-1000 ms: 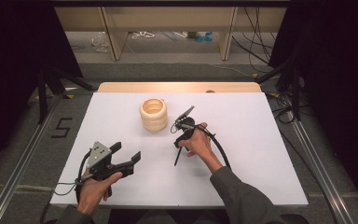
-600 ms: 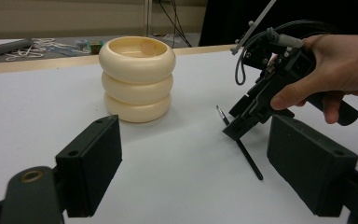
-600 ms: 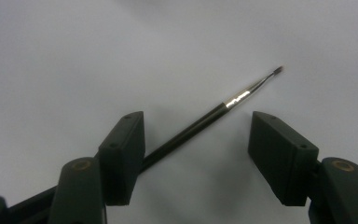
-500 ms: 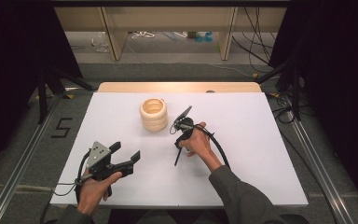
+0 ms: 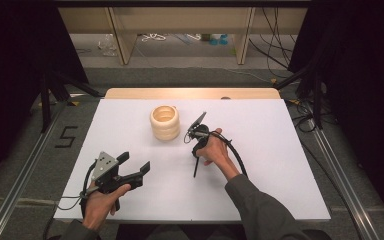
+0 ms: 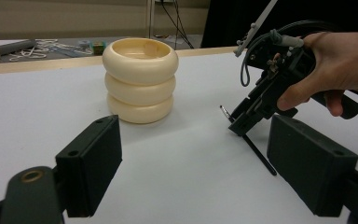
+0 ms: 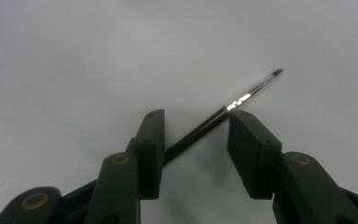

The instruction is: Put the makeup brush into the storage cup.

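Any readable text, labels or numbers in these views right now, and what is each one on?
"5": dark numeral on the grey floor, left of the white table.
No writing shows on the cream ring stack, the thin brush or either gripper.

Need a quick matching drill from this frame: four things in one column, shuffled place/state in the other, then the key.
Things:
1. ring stack
2. paintbrush
3. left gripper
4. right gripper

States:
A. jaws wide apart, nothing between them
B. lies flat on the white table, thin and dark
C. jaws have just been closing around the brush
D. cream, upright, three tiers

Pairs: 1-D, 2-B, 3-A, 4-C
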Tool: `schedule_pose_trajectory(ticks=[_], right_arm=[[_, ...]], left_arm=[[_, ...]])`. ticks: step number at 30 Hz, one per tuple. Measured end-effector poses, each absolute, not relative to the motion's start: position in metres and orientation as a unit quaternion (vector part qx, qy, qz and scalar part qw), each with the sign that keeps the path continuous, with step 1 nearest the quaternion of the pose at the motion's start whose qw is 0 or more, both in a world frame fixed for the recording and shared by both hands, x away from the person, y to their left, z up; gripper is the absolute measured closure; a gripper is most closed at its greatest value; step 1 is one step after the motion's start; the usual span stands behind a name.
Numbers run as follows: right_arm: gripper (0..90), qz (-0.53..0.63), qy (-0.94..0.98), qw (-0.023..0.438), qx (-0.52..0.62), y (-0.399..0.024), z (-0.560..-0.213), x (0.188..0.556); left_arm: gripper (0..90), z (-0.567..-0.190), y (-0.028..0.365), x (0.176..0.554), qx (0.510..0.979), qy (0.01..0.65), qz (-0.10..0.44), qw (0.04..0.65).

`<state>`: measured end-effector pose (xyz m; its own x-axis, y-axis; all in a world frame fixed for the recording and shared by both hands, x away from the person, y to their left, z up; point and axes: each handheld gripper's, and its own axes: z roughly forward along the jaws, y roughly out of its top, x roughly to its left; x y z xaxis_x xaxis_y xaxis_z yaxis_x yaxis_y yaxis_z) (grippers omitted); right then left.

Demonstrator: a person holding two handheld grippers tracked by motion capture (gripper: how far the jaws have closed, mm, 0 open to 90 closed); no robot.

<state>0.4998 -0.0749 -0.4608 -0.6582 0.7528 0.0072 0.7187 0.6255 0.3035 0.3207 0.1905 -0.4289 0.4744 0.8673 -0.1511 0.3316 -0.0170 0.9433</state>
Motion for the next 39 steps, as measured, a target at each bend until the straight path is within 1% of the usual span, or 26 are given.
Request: schedule_pose_trajectory(ticks=[2, 3, 4, 5, 6, 10, 15, 21, 24, 30, 37, 39], right_arm=[[60.3, 0.139, 0.905, 0.063, 0.398, -0.075, -0.461, 0.501], [63.8, 0.135, 0.905, 0.058, 0.4, -0.075, -0.46, 0.502], [63.8, 0.135, 0.905, 0.058, 0.4, -0.075, -0.46, 0.502], [68.0, 0.133, 0.907, 0.058, 0.396, -0.076, -0.46, 0.503], [68.0, 0.133, 0.907, 0.058, 0.396, -0.076, -0.46, 0.503], [75.1, 0.134, 0.905, 0.047, 0.4, -0.081, -0.459, 0.506], [79.5, 0.134, 0.906, 0.042, 0.399, -0.084, -0.459, 0.509], [82.4, 0.137, 0.904, 0.039, 0.403, -0.086, -0.459, 0.511], [85.2, 0.136, 0.905, 0.041, 0.401, -0.086, -0.459, 0.511], [85.4, 0.125, 0.91, 0.039, 0.394, -0.085, -0.458, 0.512], [85.6, 0.12, 0.914, 0.048, 0.384, -0.082, -0.458, 0.511], [85.6, 0.118, 0.916, 0.044, 0.381, -0.082, -0.457, 0.511]], left_arm=[[17.5, -0.429, 0.191, 0.321, 0.669, 0.449, 0.248, 0.539], [17.5, -0.429, 0.191, 0.321, 0.669, 0.449, 0.248, 0.539], [17.5, -0.429, 0.191, 0.321, 0.669, 0.449, 0.248, 0.539], [17.5, -0.429, 0.191, 0.321, 0.669, 0.448, 0.248, 0.539], [17.5, -0.429, 0.191, 0.321, 0.669, 0.448, 0.248, 0.539], [17.5, -0.429, 0.19, 0.321, 0.669, 0.448, 0.248, 0.538], [17.5, -0.429, 0.19, 0.321, 0.669, 0.447, 0.248, 0.539], [17.6, -0.429, 0.19, 0.32, 0.671, 0.446, 0.248, 0.539], [17.6, -0.429, 0.19, 0.321, 0.671, 0.445, 0.248, 0.539], [17.6, -0.429, 0.19, 0.321, 0.67, 0.446, 0.248, 0.539], [17.6, -0.429, 0.19, 0.321, 0.669, 0.447, 0.247, 0.539], [17.6, -0.429, 0.19, 0.321, 0.67, 0.446, 0.247, 0.539]])
